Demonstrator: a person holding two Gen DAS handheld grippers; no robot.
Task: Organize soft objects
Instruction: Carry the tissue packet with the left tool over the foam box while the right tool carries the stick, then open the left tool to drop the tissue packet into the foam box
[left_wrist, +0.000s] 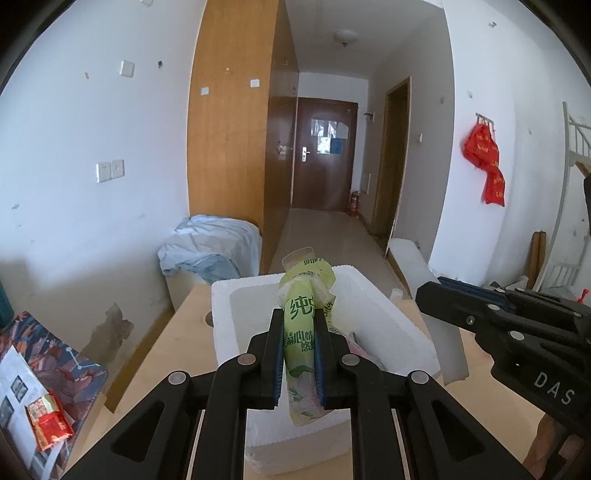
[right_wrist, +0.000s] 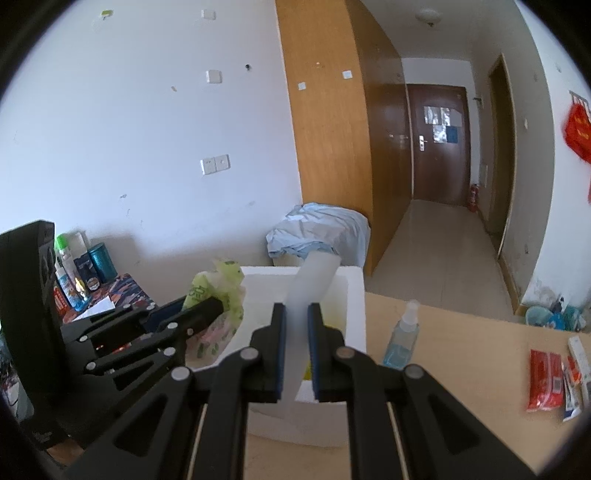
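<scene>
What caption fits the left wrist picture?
Left gripper clamps a green plastic bag above a white foam box on a wooden table.

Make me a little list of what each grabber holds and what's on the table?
left gripper: shut on green pack, over the box
right gripper: shut on white strip
box: white foam, open, on the table
beside box: spray bottle, upright
far right: red packets, lying flat
</scene>
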